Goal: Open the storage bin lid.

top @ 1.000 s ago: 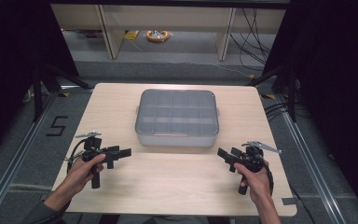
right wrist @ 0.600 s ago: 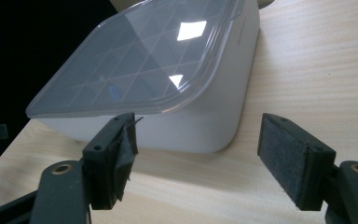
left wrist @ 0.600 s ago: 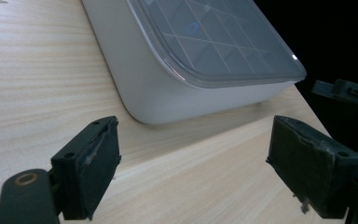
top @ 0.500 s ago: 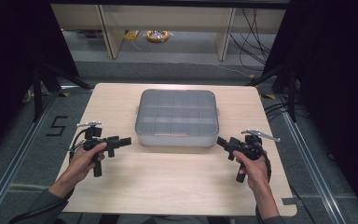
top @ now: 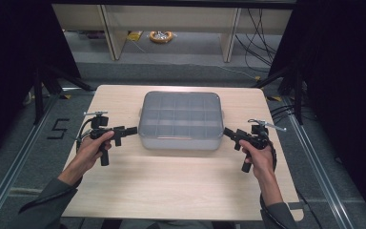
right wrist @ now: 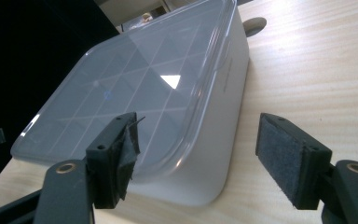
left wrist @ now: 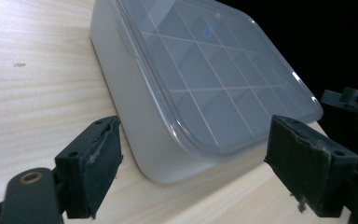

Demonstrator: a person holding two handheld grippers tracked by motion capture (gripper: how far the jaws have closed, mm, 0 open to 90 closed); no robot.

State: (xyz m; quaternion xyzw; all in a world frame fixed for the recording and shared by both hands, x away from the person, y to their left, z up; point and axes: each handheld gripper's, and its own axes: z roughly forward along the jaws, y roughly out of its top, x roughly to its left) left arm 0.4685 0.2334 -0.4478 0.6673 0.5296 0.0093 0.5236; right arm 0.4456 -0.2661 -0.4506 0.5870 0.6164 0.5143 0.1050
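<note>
the lidded compartment box (top: 181, 120) is sitting at the middle of the wooden table (top: 171, 191), long axis running side to side, flat on the tabletop. the left gripper (top: 132, 130) is hovering just beside the box's left short end near the front corner, pointing inward at it; the right gripper (top: 228, 132) is hovering just beside the right short end, also near the front corner, pointing inward likewise. the two are standing about equally near, one at each end, so the box is lying directly between them along its own long axis. in the left gripper view the left gripper (left wrist: 193, 170) is standing wide apart, the box (left wrist: 168, 93) corner showing in the gap with neither pad touching. in the right gripper view the right gripper (right wrist: 193, 161) is also standing apart around the near corner, its jaws having just been closing a little, and nothing is being pressed between them. the translucent lid (right wrist: 135, 88) is resting on the box, overhanging the wall as a rim. judgement: the coming move is depending on each gripper advancing inward along the long axis to catch the rim or end wall; both ends are appearing equally reachable.
</note>
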